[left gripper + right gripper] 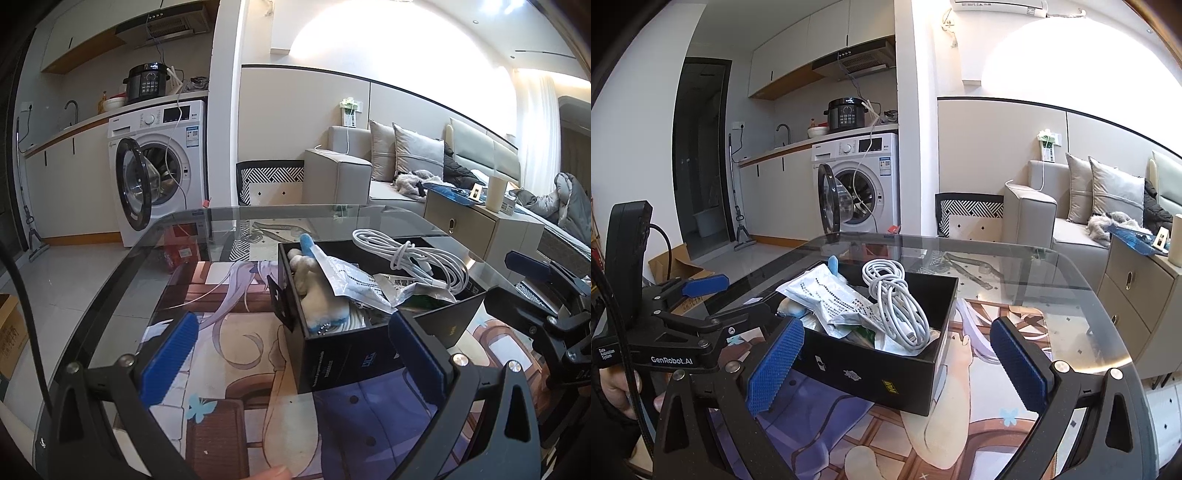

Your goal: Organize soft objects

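Both the left hand-held gripper [291,358] and right hand-held gripper [897,365] gape empty; that coiled cable [897,302] atop the overfull black box [871,373] could spill onto the tabletop [155,258].

1. Left gripper [291,354]: jaws spread wide, nothing between the blue pads [168,356]; a fingertip shows just behind them.
2. Right gripper [897,363]: jaws wide apart, pads [1021,365] gripping nothing; the left gripper sits off its left finger.

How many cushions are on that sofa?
2. Both stand upright against the back of the grey sofa, side by side: one cushion nearer the armrest, the other cushion just beyond it. Further ones may be hidden past the dark clothing.
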Tool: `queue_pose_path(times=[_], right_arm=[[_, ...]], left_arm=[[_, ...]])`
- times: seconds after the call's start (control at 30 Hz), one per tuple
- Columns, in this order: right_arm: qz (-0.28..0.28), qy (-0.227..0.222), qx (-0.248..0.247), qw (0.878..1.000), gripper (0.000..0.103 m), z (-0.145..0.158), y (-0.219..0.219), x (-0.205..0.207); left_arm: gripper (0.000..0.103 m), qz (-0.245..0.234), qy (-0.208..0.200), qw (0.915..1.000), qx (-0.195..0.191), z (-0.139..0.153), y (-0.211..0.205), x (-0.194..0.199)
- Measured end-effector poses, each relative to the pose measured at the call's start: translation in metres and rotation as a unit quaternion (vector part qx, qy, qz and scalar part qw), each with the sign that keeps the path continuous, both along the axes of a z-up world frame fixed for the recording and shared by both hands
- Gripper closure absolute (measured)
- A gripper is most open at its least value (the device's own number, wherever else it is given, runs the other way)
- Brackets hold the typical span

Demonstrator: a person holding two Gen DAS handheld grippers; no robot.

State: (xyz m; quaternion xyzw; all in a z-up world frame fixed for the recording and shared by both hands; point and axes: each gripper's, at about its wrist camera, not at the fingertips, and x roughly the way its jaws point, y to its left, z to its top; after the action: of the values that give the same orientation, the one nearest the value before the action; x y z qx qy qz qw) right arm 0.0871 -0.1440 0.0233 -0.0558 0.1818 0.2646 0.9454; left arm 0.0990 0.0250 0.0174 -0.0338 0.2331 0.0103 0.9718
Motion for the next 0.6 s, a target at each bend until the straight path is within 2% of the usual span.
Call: queue_pose_path(times=[0.6], right_arm=[[0.0,-0.002,0.0,1.0,0.001,-0.0001,-0.0009,-0.0003]], left_arm=[[0.0,-0.001,0.0,1.0,0.001,-0.0001,0.0013,-0.0001]])
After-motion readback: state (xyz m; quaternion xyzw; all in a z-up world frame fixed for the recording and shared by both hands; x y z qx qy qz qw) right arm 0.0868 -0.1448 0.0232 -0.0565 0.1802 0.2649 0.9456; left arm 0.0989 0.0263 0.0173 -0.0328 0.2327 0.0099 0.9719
